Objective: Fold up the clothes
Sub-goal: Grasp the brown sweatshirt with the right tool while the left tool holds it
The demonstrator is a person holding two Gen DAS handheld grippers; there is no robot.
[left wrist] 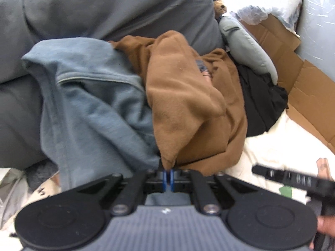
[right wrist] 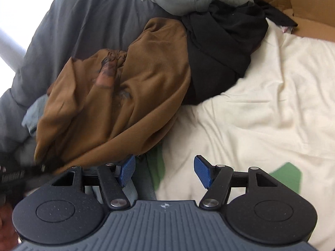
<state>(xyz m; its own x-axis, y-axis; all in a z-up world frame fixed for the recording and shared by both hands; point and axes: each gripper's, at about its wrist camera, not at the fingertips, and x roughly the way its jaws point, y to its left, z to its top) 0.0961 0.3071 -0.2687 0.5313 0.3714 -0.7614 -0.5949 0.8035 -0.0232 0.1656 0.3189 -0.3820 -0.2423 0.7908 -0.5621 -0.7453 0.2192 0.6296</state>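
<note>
A cream bed sheet point(right wrist: 261, 108) covers the bed, with a dark grey duvet point(left wrist: 117, 8) heaped along its far side and flattened cardboard point(left wrist: 297, 79) propped at the edge beyond. On the sheet, against the duvet, lies a pile of unfolded clothes. The brown sweatshirt point(left wrist: 184, 96) is on top in the middle, bunched, its printed front creased; it runs lengthwise from the duvet towards the claws. A grey-blue garment point(left wrist: 88, 96) lies to its left, partly under it, and a black garment point(right wrist: 222, 48) is crumpled on its far right, touching it, with a pale grey-green padded item point(left wrist: 247, 44) behind that.

The left claw point(left wrist: 168, 179) is closed on a corner of the brown sweatshirt: a point of the cloth runs down between the blue pads, which sit almost together, and the fabric is drawn in a ridge up from the pile. So the left hand has the garment, which lies straight ahead of it.

The right claw point(right wrist: 164, 171) is parted about halfway with nothing between its pads; it hangs over the sheet just beside the sweatshirt's near hem, the garment lying ahead and to its left. Judging from this, the next move calls for the right claw to take a second corner on that hem, so the sweatshirt can be lifted clear and spread on the bare sheet to the right.
</note>
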